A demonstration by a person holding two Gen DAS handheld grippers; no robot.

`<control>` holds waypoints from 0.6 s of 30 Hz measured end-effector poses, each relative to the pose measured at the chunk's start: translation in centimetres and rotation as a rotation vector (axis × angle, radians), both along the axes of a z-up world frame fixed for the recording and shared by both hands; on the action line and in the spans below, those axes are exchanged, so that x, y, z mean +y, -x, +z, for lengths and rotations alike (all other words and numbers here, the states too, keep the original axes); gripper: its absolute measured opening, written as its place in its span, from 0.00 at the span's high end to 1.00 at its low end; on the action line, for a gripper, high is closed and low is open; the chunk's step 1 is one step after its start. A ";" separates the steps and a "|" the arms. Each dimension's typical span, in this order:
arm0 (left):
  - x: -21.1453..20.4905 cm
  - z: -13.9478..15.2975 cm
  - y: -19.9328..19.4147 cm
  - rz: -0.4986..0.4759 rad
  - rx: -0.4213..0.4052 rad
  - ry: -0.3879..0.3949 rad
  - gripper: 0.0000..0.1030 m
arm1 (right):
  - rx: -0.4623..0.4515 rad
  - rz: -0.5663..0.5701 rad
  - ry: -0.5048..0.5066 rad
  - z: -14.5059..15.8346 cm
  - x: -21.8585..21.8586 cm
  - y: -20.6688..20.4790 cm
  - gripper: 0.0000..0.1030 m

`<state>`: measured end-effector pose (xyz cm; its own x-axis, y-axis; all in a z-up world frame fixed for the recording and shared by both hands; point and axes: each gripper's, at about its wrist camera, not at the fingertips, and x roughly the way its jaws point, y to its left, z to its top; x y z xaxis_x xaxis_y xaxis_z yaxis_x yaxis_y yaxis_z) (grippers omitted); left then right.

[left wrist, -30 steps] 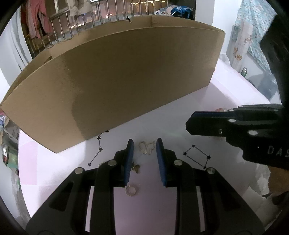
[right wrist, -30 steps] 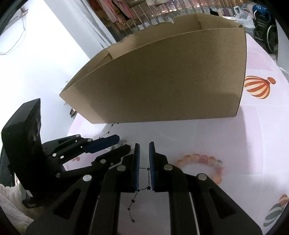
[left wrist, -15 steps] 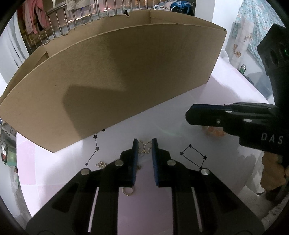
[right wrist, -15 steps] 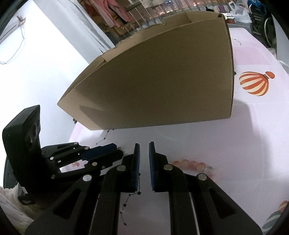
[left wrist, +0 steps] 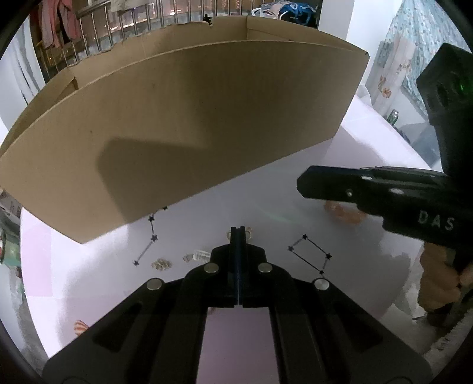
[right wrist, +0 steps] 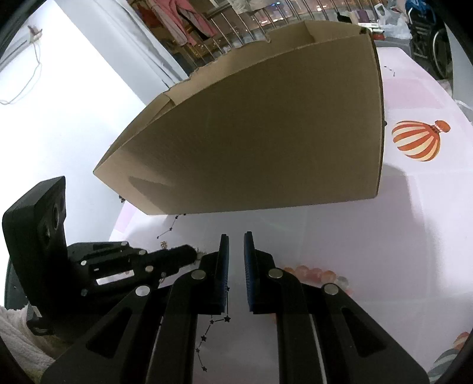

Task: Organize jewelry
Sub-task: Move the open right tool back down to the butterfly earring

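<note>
A tall brown cardboard box [left wrist: 183, 118] stands on the white printed tablecloth; it also shows in the right wrist view [right wrist: 266, 133]. My left gripper [left wrist: 238, 233] is shut, its tips on a small gold butterfly-shaped piece [left wrist: 248, 235] whose loops stick out on both sides. Small gold pieces [left wrist: 161, 263] and a clear piece [left wrist: 201, 255] lie left of it. My right gripper [right wrist: 236, 248] is slightly open and empty, above the cloth. A pink bead bracelet [right wrist: 313, 273] lies behind its right finger, and shows in the left wrist view [left wrist: 343, 214].
The tablecloth has star-constellation prints [left wrist: 310, 254] and an orange balloon print [right wrist: 416, 141]. A railing with hanging clothes [right wrist: 189, 23] is behind the box. The table's edge runs at the left [left wrist: 26, 265]. A towel [right wrist: 17, 336] lies at lower left.
My left gripper closed fully onto the gold butterfly piece and moved forward past the ring. My right gripper stayed slightly open and shifted a little over the bracelet.
</note>
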<state>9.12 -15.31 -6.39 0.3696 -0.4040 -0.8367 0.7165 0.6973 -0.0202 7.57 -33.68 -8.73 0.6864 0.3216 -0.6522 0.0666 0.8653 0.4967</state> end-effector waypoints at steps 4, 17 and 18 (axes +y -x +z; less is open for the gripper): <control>0.3 -0.1 0.7 0.021 0.044 0.035 1.00 | 0.002 -0.001 0.008 0.1 0.0 -0.1 0.89; 1.5 0.6 3.2 0.020 0.047 0.124 1.00 | 0.024 0.051 -0.011 0.7 0.8 0.8 0.89; 1.6 0.7 3.2 0.021 0.030 0.111 1.00 | 0.028 0.054 -0.013 0.7 0.8 1.0 0.89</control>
